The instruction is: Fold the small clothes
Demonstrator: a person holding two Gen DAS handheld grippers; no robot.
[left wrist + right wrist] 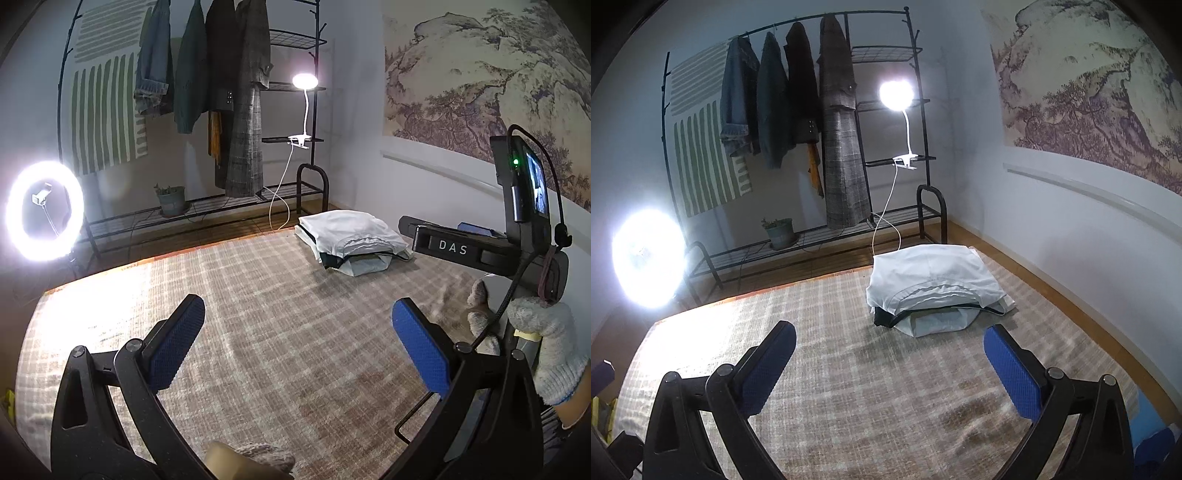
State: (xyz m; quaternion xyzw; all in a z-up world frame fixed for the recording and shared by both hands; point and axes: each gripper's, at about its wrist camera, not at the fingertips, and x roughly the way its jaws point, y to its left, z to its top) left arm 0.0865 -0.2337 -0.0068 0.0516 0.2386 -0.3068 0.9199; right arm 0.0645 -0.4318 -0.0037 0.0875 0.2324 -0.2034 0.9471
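Note:
A stack of folded small clothes [351, 240], white on top with dark pieces below, lies on the plaid rug [258, 314] at the far right; it also shows in the right wrist view [934, 288]. My left gripper [299, 332] is open and empty above the rug, well short of the stack. My right gripper [890, 354] is open and empty, hovering just in front of the stack. The right gripper's body [480, 251], held by a gloved hand [546, 339], shows at the right of the left wrist view.
A black clothes rack [820, 147] with hanging coats stands along the back wall, with a potted plant [779, 232] on its lower shelf. A clip lamp [897, 96] and a ring light [44, 210] shine brightly. Wooden floor borders the rug [849, 387].

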